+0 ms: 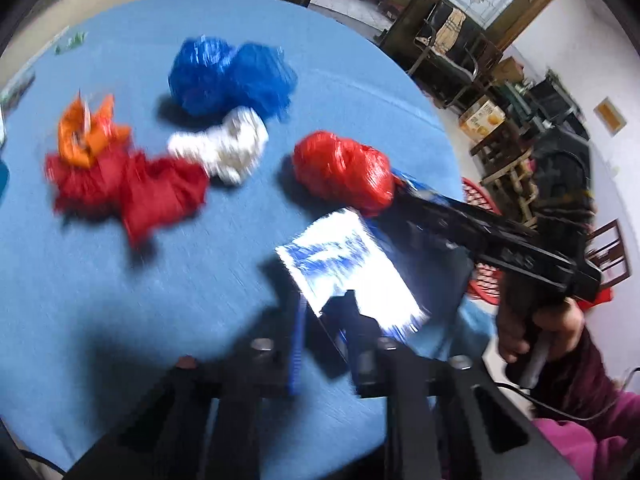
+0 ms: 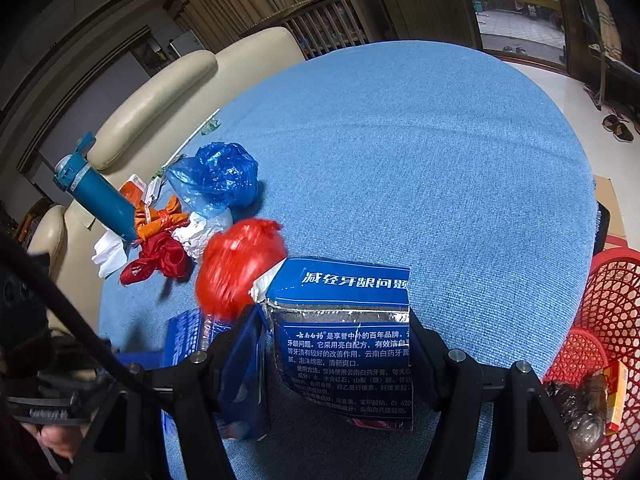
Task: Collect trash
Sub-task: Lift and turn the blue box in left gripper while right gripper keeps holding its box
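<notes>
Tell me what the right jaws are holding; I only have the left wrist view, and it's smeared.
Observer: The right gripper has a blue box with white Chinese print between its jaws, one jaw on each side.
Operator: Is anything in the red basket yet?
Observer: Yes. The red basket at the table's edge holds a black bag and a small yellow-and-red carton.
</notes>
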The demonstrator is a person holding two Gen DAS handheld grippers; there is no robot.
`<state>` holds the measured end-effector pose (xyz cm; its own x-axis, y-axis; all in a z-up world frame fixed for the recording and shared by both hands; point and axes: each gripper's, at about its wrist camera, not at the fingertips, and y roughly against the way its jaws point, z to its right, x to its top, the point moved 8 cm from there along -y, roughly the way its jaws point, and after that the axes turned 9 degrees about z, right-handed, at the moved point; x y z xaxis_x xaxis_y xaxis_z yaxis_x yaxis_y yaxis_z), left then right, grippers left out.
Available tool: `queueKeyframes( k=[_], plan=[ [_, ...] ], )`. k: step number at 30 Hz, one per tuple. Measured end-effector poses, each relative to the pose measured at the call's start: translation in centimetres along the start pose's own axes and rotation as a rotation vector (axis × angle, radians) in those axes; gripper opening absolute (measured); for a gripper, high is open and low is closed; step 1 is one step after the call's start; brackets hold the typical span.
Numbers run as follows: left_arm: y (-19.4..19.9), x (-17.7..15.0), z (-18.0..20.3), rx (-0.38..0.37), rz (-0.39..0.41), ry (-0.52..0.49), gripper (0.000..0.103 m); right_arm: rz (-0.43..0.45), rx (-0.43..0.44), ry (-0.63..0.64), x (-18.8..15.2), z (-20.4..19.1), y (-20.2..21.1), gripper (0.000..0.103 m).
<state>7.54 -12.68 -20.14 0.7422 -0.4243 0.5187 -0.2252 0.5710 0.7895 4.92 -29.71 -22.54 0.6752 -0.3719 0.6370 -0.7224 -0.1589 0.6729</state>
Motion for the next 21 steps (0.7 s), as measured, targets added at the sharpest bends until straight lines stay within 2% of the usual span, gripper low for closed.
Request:
queueKeyframes(
  k=[3,6,8,9,10,13,17,20,21],
  plan=[
    [-0.6,0.9,-1.0,0.069,-0.022,-0.022,0.012,0.003,0.001,0.0,0.0,0.0,0.0,0.071],
    [0.2,1.3,-0.4,0.053,-0.019,-0.031,0.013,0.005,0.006,-0.003,0.0,0.0,0.1,0.071],
    [1.2,1.2,0.5,0.04,-0.011,-0.037,0.039,0.009,0.013,-0.009,0.0,0.1,0.2,0.071],
    [1.6,1.1,0.8,0.036,-0.005,-0.033,0.07,0.011,0.018,-0.012,0.0,0.2,0.2,0.071],
    [2.3,1.1,1.5,0.03,0.023,-0.027,0.08,0.013,0.021,-0.015,0.0,0.2,0.3,0.071],
    [2.8,1.1,3.4,0.002,0.043,-0.042,0.08,0.021,0.04,-0.028,0.1,0.4,0.4,0.071],
    [1.5,0.6,4.2,0.061,0.005,-0.065,0.08,0.028,0.085,-0.079,0.2,1.0,0.7,0.071],
    [-0.2,0.7,4.1,0.107,-0.028,-0.033,0.08,0.05,0.133,-0.162,0.4,2.0,1.5,0.07],
    [-0.4,0.7,3.9,0.133,-0.031,-0.03,0.08,0.066,0.116,-0.169,0.5,2.6,2.0,0.07]
  ],
)
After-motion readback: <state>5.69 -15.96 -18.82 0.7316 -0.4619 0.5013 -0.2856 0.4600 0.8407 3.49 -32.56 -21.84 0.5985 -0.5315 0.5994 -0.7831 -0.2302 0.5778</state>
